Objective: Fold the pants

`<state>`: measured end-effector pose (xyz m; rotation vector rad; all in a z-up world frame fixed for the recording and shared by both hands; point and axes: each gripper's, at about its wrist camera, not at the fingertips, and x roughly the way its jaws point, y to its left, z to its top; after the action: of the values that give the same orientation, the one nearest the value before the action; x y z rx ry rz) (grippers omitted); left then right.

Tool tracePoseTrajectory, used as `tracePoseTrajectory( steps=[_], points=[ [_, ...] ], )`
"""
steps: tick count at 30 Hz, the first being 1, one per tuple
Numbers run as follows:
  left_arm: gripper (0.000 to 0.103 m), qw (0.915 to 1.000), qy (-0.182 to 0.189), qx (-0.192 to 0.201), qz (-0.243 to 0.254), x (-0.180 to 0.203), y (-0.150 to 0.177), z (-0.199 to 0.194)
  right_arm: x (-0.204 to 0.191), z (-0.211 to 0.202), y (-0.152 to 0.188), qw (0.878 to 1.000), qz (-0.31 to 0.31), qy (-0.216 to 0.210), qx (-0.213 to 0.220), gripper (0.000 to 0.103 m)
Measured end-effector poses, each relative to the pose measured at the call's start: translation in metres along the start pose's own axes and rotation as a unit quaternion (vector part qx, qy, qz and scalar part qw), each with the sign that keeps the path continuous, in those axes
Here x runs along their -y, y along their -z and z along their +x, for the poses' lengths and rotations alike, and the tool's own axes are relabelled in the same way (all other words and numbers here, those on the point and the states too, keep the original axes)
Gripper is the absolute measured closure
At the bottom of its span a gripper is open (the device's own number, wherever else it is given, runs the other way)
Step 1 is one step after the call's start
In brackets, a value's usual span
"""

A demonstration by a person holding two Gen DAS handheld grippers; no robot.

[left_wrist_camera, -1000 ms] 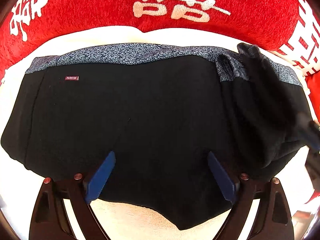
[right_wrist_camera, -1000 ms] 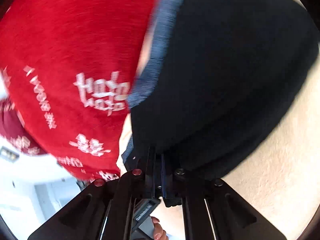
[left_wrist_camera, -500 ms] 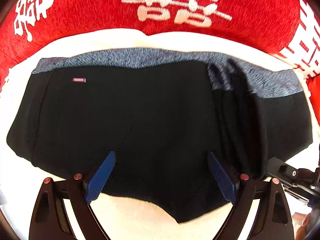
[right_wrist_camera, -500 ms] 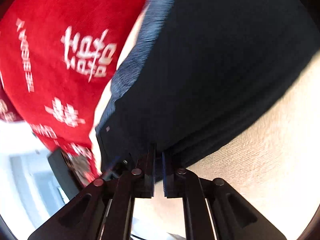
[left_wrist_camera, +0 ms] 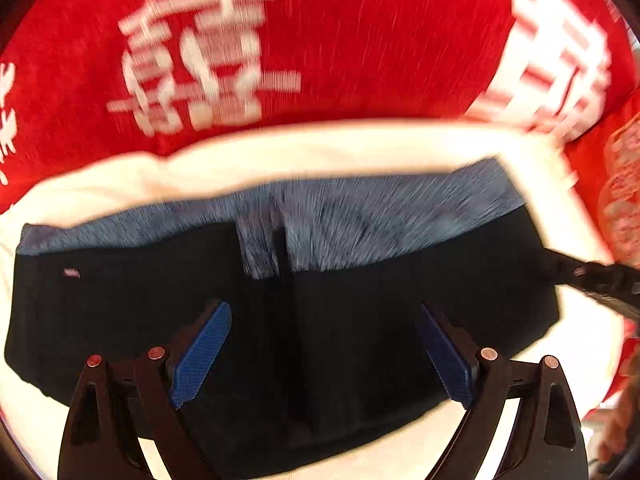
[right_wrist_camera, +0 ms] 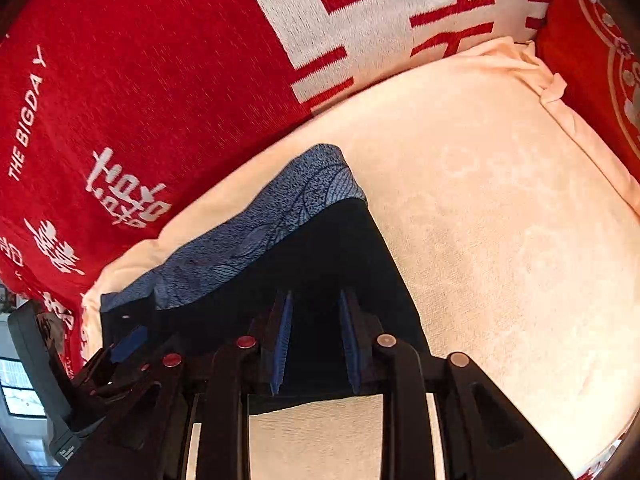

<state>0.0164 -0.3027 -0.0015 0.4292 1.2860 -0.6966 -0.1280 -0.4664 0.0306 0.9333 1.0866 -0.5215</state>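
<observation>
From the left wrist view I am seeing red cushions with white characters running along the back, and the cream seat cover lying below them. The black pants are lying flat across that cover, their blue-grey waistband pointing toward the cushions. My left hand-held gripper is hanging over the near edge of the fabric with its pads spread wide, holding nothing. At the right edge my right hand-held gripper is sitting over the pants' end, jaws parted a little and gripping nothing. Half a second ago it was pressed together on that end; now it is letting go, and the lifted fold is lying down flat.
</observation>
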Motion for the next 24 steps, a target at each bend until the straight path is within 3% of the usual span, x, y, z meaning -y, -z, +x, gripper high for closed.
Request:
tracePoseTrajectory(
  steps=[2, 3, 8, 15, 21, 22, 24],
  points=[
    [0.007, 0.9994, 0.000, -0.032, -0.013, -0.005, 0.009, 0.019, 0.004, 0.014, 0.002, 1.000, -0.003, 0.003, -0.019, 0.076],
    [0.007, 0.9994, 0.011, -0.017, -0.028, -0.011, 0.013, 0.016, 0.004, 0.015, 0.004, 1.000, -0.006, 0.000, -0.017, 0.076],
    [0.007, 0.9992, 0.009, -0.022, -0.034, -0.014, 0.022, 0.006, -0.004, 0.010, 0.016, 0.998, -0.058, 0.007, -0.009, 0.076],
    [0.007, 0.9951, -0.023, -0.019, -0.094, -0.032, 0.047, -0.023, -0.011, 0.010, 0.016, 0.994, -0.104, 0.013, -0.041, 0.072],
    [0.007, 0.9881, -0.041, -0.014, -0.147, -0.044, 0.068, -0.043, -0.034, 0.014, 0.025, 0.980, -0.185, 0.039, -0.058, 0.049],
    [0.007, 0.9867, -0.043, -0.013, -0.156, -0.047, 0.071, -0.045, -0.038, 0.015, 0.028, 0.968, -0.237, 0.062, -0.057, 0.043],
    [0.007, 0.9837, -0.040, -0.013, -0.175, -0.055, 0.076, -0.049, -0.049, 0.019, 0.036, 0.957, -0.271, 0.077, -0.066, 0.036]
  ],
)
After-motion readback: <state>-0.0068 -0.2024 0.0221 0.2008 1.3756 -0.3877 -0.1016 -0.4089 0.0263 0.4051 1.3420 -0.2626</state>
